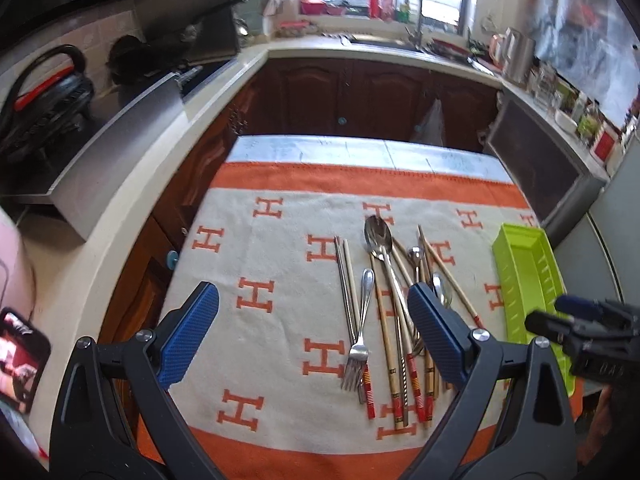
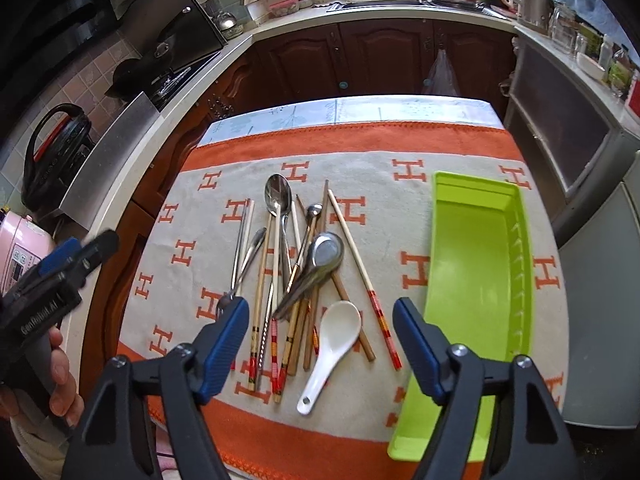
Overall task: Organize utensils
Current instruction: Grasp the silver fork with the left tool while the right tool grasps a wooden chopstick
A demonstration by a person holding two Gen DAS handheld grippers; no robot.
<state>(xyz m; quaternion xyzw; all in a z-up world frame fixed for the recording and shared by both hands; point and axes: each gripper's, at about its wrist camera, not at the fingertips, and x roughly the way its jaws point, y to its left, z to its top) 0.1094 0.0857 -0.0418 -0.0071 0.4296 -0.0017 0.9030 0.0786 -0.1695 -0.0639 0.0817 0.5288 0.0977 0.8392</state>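
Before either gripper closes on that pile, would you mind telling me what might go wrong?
The chopsticks and metal spoons lie crossed, so lifting one may drag others. The white spoon rests on chopstick ends and could get knocked. The green tray is empty and looks light, so a bump might slide it.

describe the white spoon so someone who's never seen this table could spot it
Start at the green tray on the orange and cream cloth. Left of it lies the utensil pile; the white ceramic soup spoon sits at its near edge. The pile's only white piece; the rest are metal or wood.
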